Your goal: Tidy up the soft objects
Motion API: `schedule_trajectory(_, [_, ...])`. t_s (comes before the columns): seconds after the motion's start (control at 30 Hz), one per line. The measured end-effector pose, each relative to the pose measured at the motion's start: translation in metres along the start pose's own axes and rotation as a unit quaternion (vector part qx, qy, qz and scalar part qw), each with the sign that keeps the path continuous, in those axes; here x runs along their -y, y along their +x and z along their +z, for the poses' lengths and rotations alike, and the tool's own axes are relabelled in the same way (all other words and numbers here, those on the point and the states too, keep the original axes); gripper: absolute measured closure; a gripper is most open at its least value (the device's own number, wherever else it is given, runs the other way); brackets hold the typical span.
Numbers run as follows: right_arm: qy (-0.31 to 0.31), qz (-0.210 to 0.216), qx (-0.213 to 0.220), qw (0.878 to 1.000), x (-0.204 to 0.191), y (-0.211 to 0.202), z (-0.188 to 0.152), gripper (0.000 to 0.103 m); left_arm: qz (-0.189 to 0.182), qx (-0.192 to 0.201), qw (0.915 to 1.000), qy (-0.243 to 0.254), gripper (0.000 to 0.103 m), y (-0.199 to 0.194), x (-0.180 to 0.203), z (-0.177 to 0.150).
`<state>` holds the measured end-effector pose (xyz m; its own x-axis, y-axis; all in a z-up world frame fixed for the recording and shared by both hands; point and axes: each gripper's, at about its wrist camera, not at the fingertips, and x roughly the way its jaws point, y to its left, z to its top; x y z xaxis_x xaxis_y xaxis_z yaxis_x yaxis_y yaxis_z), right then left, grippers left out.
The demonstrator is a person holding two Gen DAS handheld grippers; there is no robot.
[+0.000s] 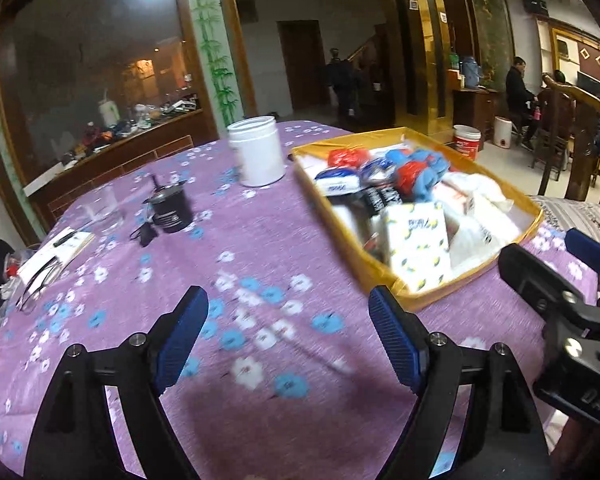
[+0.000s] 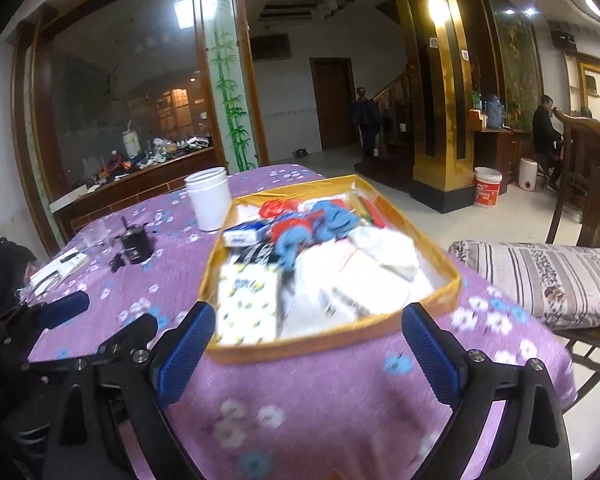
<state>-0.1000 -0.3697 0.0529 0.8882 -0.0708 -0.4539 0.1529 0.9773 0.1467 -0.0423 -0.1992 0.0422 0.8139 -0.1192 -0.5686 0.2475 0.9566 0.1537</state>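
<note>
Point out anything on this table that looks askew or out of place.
Nothing is spilled or damaged. The yellow tray holds a loose jumble of soft packets, with the lemon-print tissue pack propped against its near wall. The white jar and black cup stand upright.

On the round bench with the purple flowered cloth [image 2: 332, 400], the shallow yellow cardboard tray [image 2: 332, 344] holds soft packets. The white plastic jar [image 2: 208, 200] stands just left of its far corner; the black metal cup [image 2: 136, 248] stands farther left.
</note>
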Motion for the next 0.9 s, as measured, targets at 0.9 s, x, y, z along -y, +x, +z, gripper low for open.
schedule_trajectory(0.9, [0.007, -0.016, 0.004, 1.0, -0.014, -0.015, -0.032, 0.003, 0.02, -0.005, 0.9998, -0.001, 0.02, -0.015, -0.018, -0.03])
